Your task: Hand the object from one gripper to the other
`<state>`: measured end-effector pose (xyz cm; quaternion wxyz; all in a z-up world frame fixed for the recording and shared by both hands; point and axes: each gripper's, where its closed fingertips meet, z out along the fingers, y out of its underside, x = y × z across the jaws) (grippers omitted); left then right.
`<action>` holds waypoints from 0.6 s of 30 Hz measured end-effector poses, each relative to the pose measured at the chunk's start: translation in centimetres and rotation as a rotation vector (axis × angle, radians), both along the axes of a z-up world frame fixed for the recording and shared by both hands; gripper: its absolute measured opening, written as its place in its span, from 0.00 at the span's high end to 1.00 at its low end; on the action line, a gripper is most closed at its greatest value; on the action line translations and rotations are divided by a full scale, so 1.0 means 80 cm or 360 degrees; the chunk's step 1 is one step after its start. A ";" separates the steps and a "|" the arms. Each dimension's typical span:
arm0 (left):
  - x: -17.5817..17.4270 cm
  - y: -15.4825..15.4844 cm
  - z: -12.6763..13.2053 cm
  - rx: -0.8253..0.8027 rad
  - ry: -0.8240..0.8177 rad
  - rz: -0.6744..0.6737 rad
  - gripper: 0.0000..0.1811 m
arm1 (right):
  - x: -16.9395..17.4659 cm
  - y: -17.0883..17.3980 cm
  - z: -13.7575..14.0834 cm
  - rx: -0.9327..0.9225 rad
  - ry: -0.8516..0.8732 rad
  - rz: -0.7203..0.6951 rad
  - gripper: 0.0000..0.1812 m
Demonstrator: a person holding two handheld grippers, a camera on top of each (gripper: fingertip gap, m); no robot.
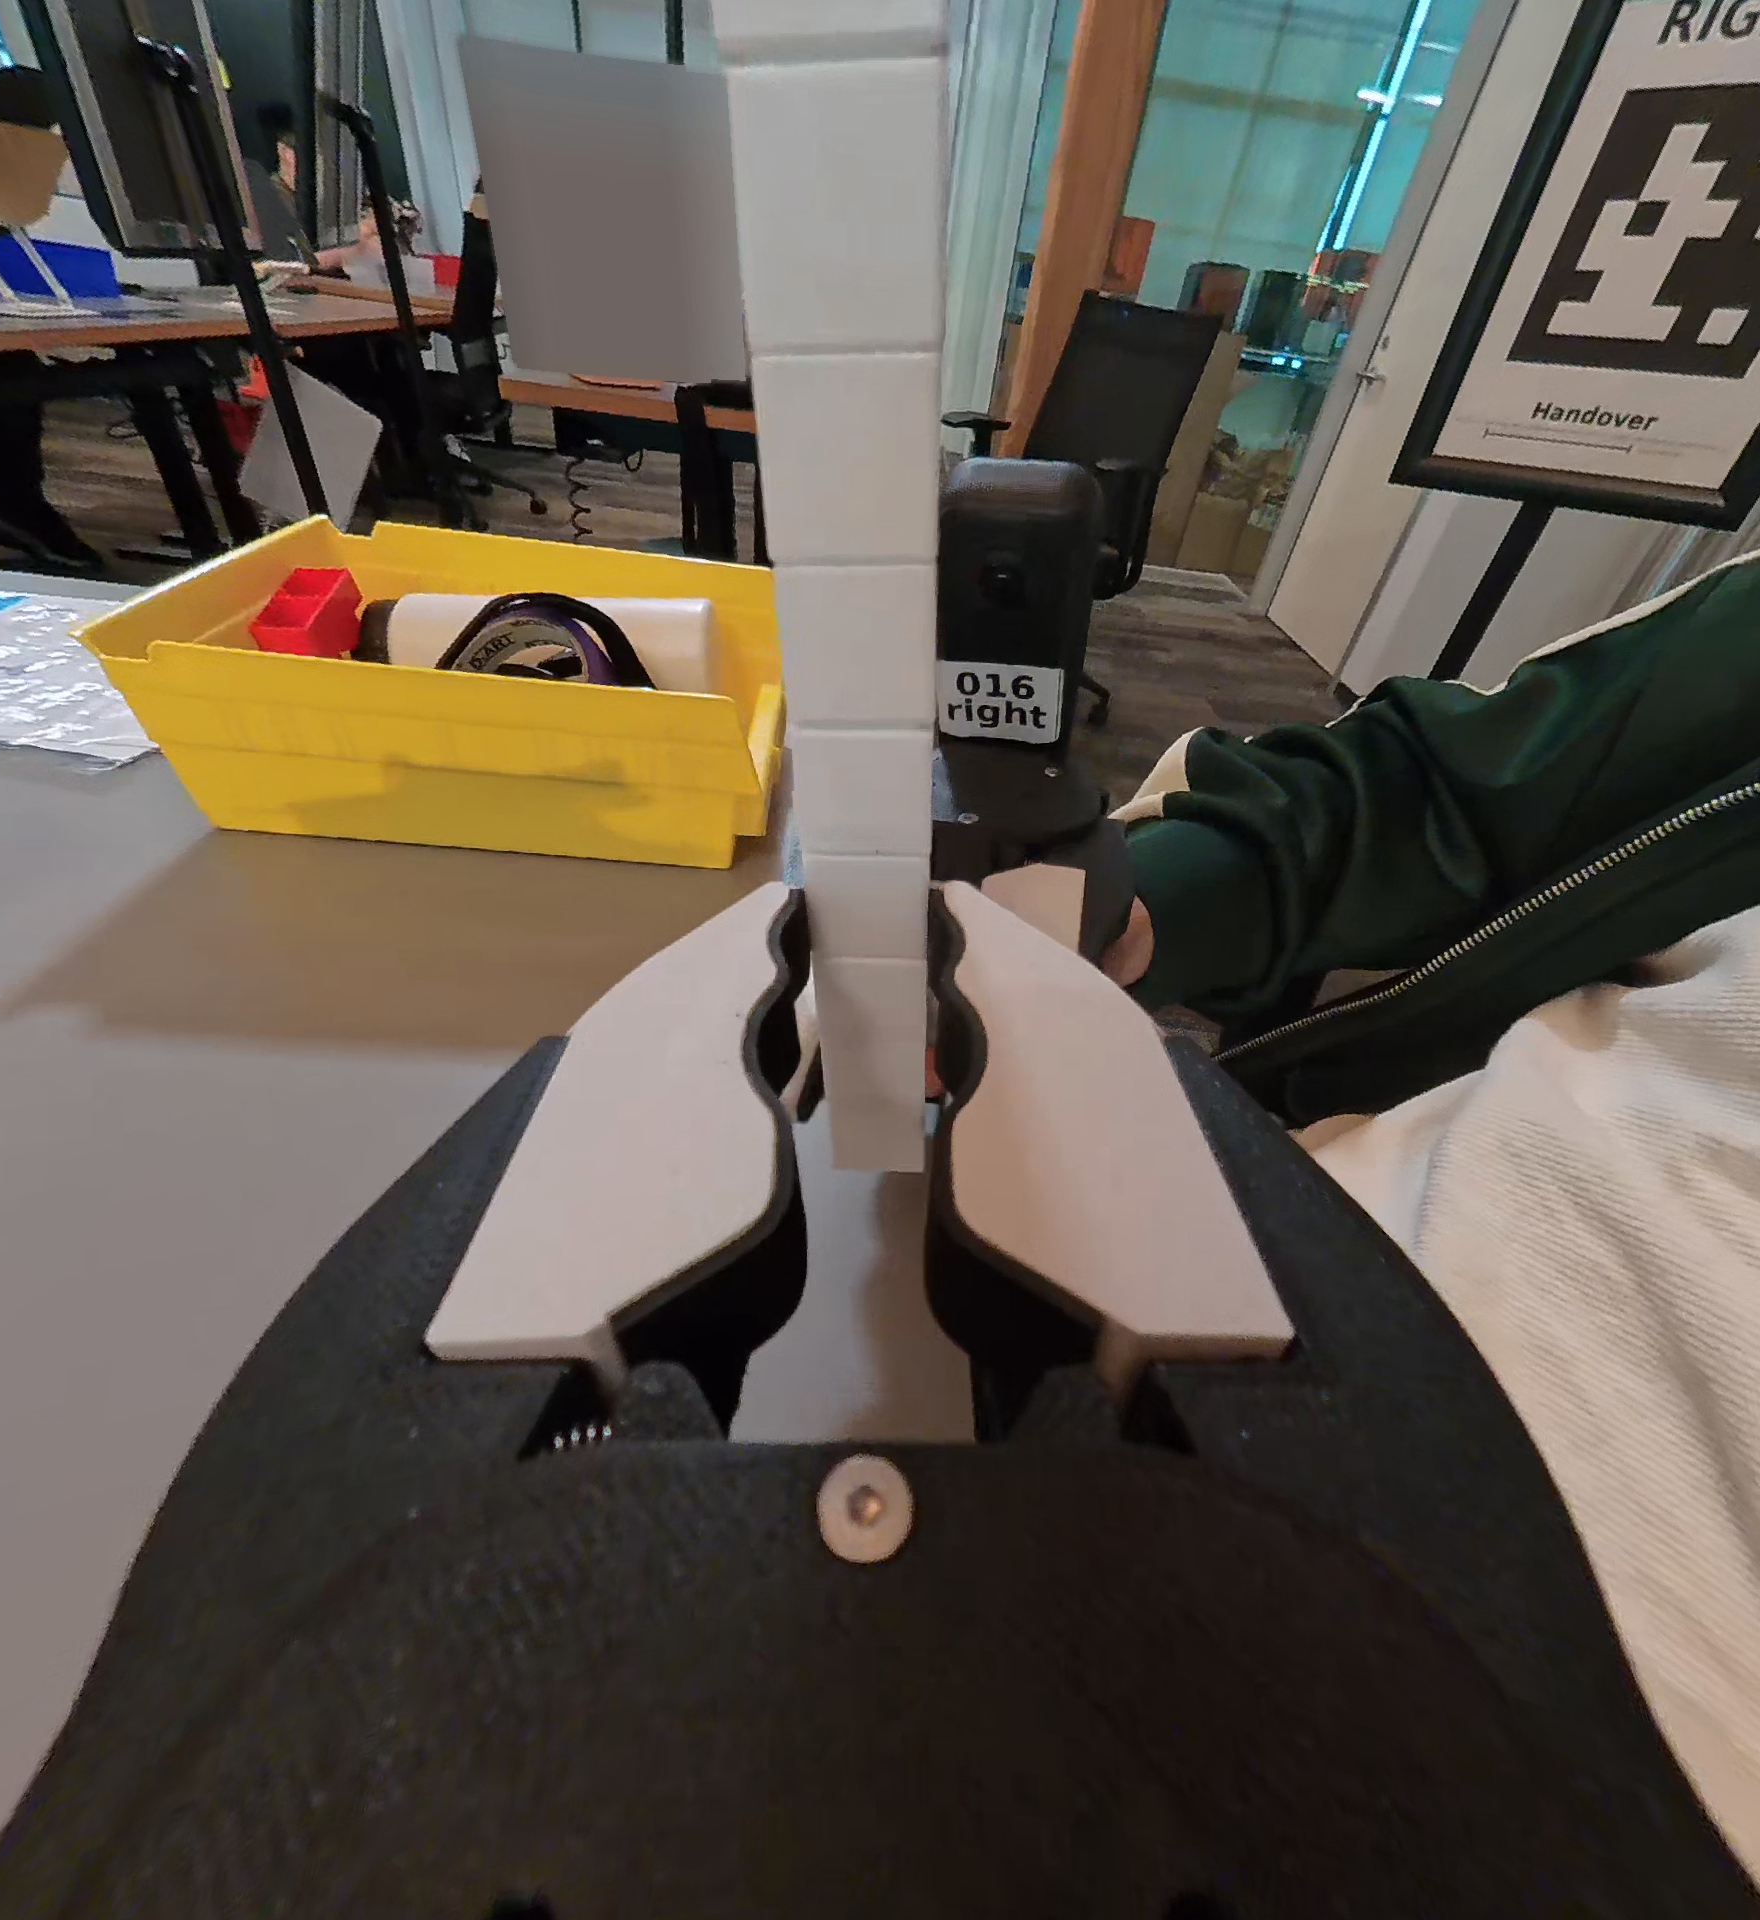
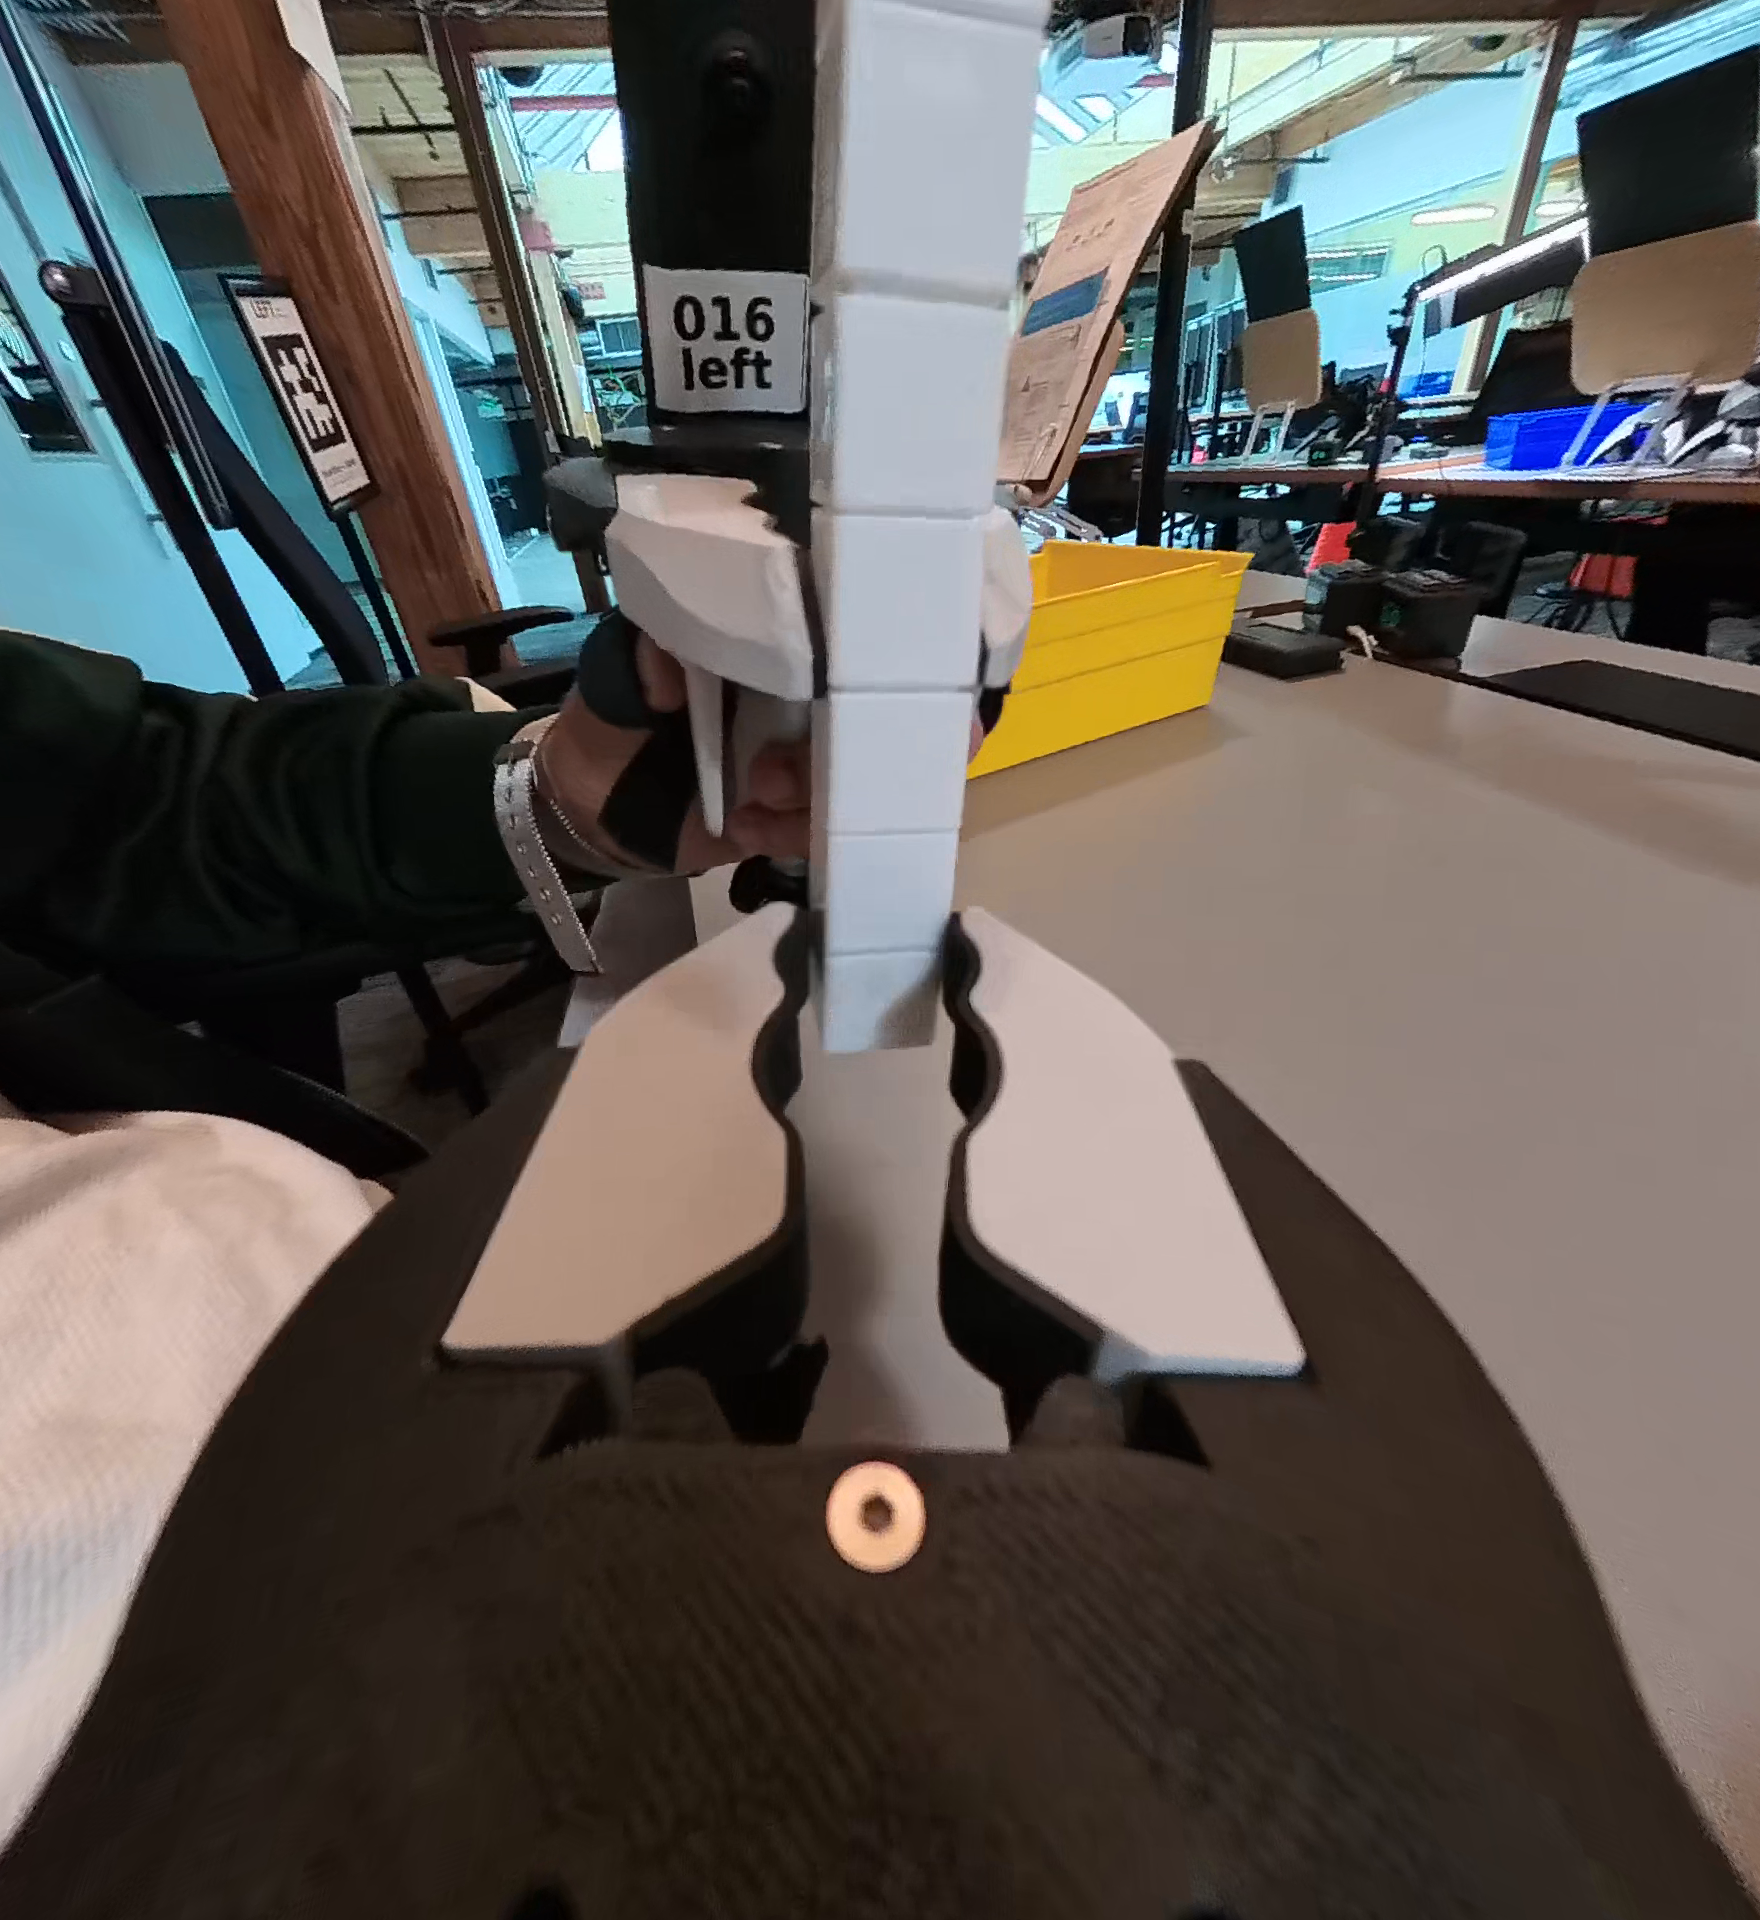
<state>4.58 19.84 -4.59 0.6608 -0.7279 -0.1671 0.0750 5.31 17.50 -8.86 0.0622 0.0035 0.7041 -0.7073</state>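
Observation:
A long white bar of stacked square segments (image 1: pixel 855 644) stands upright above the table. My left gripper (image 1: pixel 868 935) is shut on its lower part, with both black pads pressed against its sides. In the right wrist view the bar (image 2: pixel 897 758) rises out of the top of the frame. My right gripper (image 2: pixel 878 956) is closed around its bottom segment, with the fingertips against both sides. The left gripper (image 2: pixel 897 603) holds the bar a few segments higher. The right gripper's body (image 1: pixel 1011 623) shows just behind the bar, and its fingertips are mostly hidden.
A yellow bin (image 1: pixel 440 758) on the grey table (image 1: pixel 232 1039) holds a red box, a white roll and tape; it also shows in the right wrist view (image 2: pixel 1115 644). A person's dark-green sleeves (image 1: pixel 1427 831) and white shirt (image 1: pixel 1582 1351) are close by. Desks and chairs stand behind. There is about 5 centimetres between the tips of the two grippers.

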 end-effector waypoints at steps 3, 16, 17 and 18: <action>0.003 0.005 0.002 0.0028 0.0000 -0.0013 0.88 | 0.001 0.003 0.004 -0.0022 -0.0031 0.0022 0.87; -0.004 0.000 0.009 0.0131 0.0049 0.0039 0.74 | -0.019 0.017 0.021 -0.0107 -0.0052 -0.0056 0.87; -0.007 -0.003 0.007 0.0148 0.0044 0.0052 0.75 | -0.022 0.019 0.023 -0.0113 -0.0055 -0.0065 0.87; -0.010 -0.007 0.005 0.0166 0.0029 0.0061 0.75 | -0.025 0.021 0.024 -0.0123 -0.0064 -0.0073 0.87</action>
